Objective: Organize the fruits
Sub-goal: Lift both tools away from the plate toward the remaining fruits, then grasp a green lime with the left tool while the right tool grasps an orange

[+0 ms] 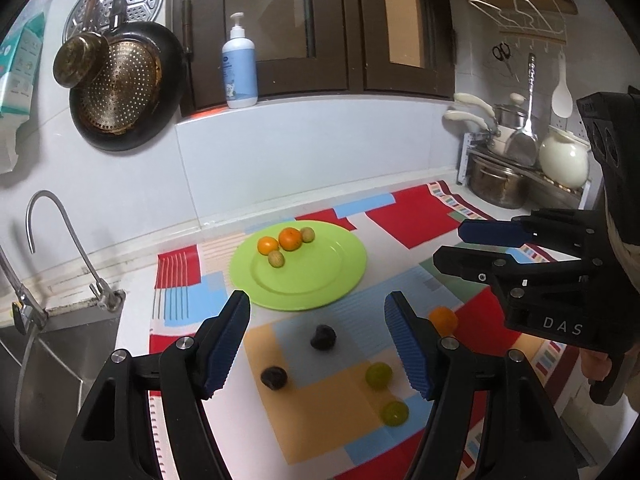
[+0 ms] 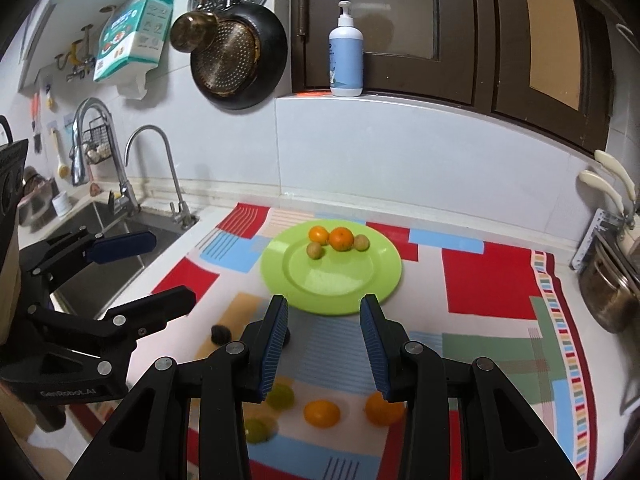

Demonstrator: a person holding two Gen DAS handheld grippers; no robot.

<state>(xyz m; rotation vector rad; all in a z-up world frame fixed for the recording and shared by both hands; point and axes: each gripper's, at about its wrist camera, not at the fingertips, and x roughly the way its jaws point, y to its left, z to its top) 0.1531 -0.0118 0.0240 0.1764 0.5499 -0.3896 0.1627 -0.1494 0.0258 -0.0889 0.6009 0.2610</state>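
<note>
A green plate (image 1: 320, 280) (image 2: 360, 284) on the patterned mat holds two oranges (image 1: 290, 239) (image 2: 341, 238) and two small yellow-green fruits (image 1: 276, 258) (image 2: 314, 250). Loose on the mat in front lie two dark fruits (image 1: 323, 337) (image 1: 273, 377), two green fruits (image 1: 378, 375) (image 1: 394, 413) and oranges (image 1: 443, 319) (image 2: 321, 413) (image 2: 382, 409). My left gripper (image 1: 318, 344) is open and empty above the dark fruits. My right gripper (image 2: 324, 344) is open and empty above the loose oranges. Each gripper shows in the other's view (image 1: 460, 246) (image 2: 160, 272).
A steel sink (image 1: 48, 360) (image 2: 100, 248) with taps lies to the left. Pots on a rack (image 1: 504, 168) stand at the right. A soap bottle (image 1: 239, 68) stands on the window ledge. Pans (image 1: 124, 84) hang on the wall.
</note>
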